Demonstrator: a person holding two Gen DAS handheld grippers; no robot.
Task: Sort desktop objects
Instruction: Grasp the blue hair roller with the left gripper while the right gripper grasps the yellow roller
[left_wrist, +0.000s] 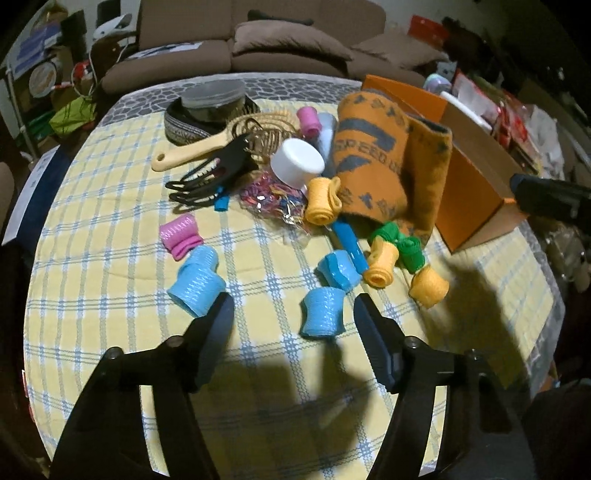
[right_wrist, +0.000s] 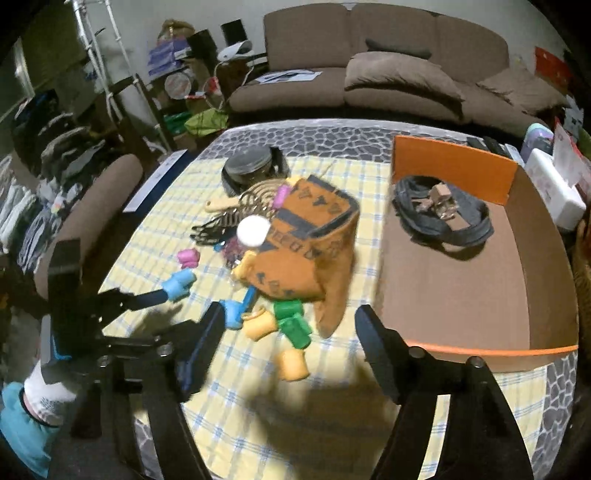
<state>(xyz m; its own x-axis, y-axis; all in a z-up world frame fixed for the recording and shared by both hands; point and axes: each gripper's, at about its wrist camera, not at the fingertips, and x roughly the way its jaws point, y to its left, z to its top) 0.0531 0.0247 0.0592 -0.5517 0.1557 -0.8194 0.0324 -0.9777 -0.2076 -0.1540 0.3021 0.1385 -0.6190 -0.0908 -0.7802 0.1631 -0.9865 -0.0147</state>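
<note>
The left gripper (left_wrist: 293, 314) hangs spread over the nearest blue hair roller (left_wrist: 322, 314), just before the orange scarf (left_wrist: 384, 162). Straddle it squarely, then squeeze gently. The right gripper (right_wrist: 288, 325) is spread too, holding nothing.

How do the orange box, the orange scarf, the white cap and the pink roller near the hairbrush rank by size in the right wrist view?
1. orange box
2. orange scarf
3. white cap
4. pink roller

The box sits nearer the camera, yet its lead looks real.
</note>
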